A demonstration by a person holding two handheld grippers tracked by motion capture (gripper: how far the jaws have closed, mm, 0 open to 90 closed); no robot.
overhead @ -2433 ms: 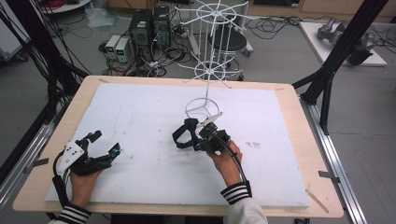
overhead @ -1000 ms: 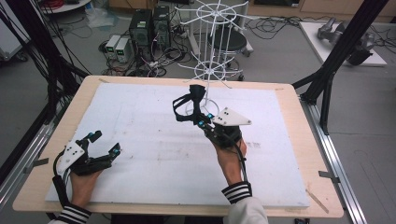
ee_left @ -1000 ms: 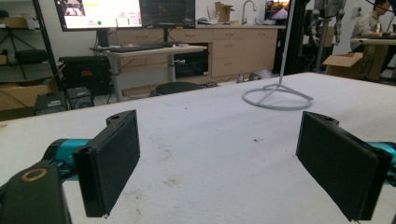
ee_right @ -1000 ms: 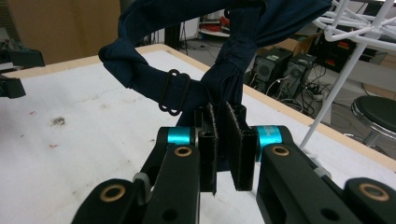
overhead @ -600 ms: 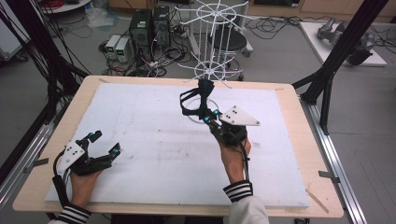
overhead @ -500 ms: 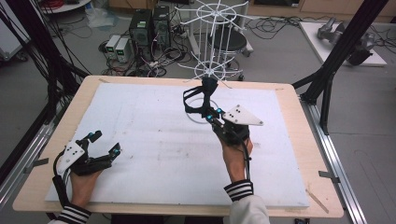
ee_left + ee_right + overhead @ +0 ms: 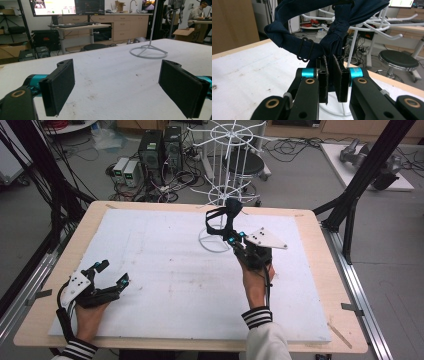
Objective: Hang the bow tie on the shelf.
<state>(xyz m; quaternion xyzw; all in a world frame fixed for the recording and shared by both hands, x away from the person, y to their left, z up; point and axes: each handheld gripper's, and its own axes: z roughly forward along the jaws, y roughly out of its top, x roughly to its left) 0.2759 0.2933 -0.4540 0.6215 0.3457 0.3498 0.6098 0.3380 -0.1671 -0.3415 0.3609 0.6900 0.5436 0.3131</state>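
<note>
The work in hand looks like hanging a dark blue fabric strap (image 7: 220, 217) on the white wire rack (image 7: 231, 165) that stands at the far edge of the worktop (image 7: 165, 270), at about twelve o'clock from the person.

The pick-up part looks done: the right gripper (image 7: 234, 239) holds the strap off the worktop, its jaws clenched on a fold of the cloth. In the right gripper view the strap (image 7: 294, 47) rises from between the pinched pads (image 7: 323, 77), loops to the left past a small black ring slider (image 7: 304, 53), and bunches into a knot at the top. In the high view the strap is up beside the rack's pole, just above the rack's ring base (image 7: 216, 242), with the lower ring of hooks behind it at about one o'clock.

What seems left is the hanging itself. I cannot tell whether the loop touches any hook; no arm of the rack appears to pass through it, so I judge it not yet hung. After that, the jaws must let go.

The left gripper (image 7: 111, 272) rests at the near left, about eight o'clock, its jaws spread wide with nothing between them; the left gripper view shows bare worktop (image 7: 112, 82) between them and the rack's base (image 7: 148, 52) farther off.
</note>
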